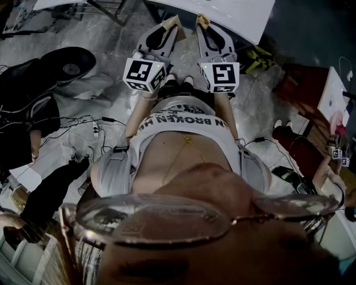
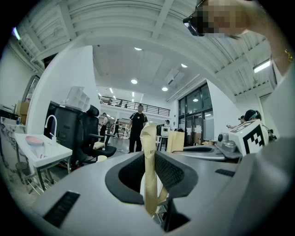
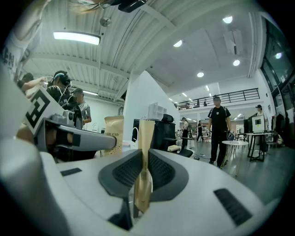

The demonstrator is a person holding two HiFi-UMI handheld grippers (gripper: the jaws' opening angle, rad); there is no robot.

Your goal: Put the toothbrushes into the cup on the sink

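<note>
Partly hidden wrapper [image 2: 148, 138] in left claw [image 2: 150, 159]

The left gripper [image 1: 168, 29] and right gripper [image 1: 204, 28] lie side by side with only a slit between them. Each one's jaws are closed on a paper packet [image 2: 150, 170], so no room is left there. A white surface [image 1: 245, 16] stands just beyond their tips. Leftward the sink counter [image 2: 44, 154] and an office chair [image 2: 92, 138] crowd in. Rightward the floor [image 3: 267, 173] is open up to a standing person [image 3: 216, 129].

dim, murky head view; ceiling lamps [image 3: 76, 38] glare, fisheye edges dark.
</note>
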